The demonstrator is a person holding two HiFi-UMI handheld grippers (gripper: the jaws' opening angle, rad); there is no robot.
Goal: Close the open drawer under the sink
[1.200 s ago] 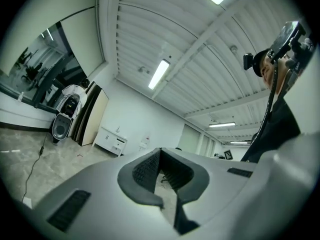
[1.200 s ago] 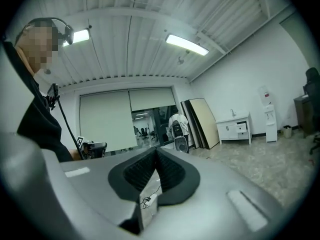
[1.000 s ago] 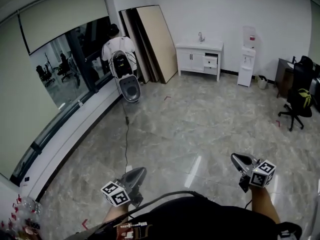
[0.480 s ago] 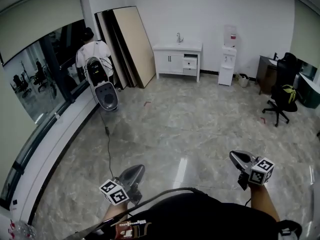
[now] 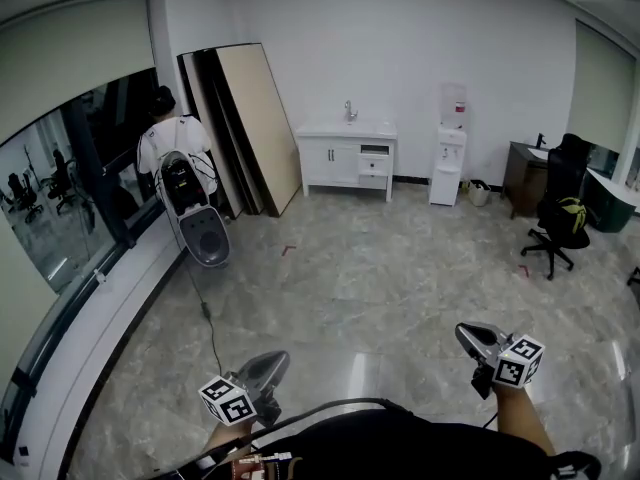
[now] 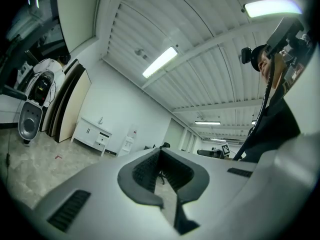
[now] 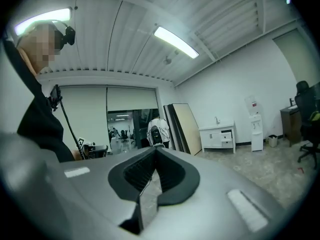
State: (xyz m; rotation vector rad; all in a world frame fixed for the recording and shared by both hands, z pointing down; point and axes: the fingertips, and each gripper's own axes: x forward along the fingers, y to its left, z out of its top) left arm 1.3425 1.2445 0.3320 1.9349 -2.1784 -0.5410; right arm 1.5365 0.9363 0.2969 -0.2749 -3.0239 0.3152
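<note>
The drawer (image 5: 373,152) stands pulled out at the top right of the white cabinet (image 5: 335,160) under the sink (image 5: 347,126), against the far wall and well away from the person. A water dispenser (image 5: 447,148) stands just right of the cabinet, and boards (image 5: 248,118) lean on the wall to its left. A person (image 5: 172,138) stands by the window beyond the boards.

Both grippers are held low in front of the body, well apart, and point about level across the stone floor (image 5: 380,268) toward the cabinet. The left gripper (image 5: 270,361) has its jaws closed together with nothing between them, as its own view shows (image 6: 160,156). The right gripper (image 5: 468,334) is closed too and empty (image 7: 155,151). In each gripper view the cabinet shows small and far beyond the jaw tips.
</note>
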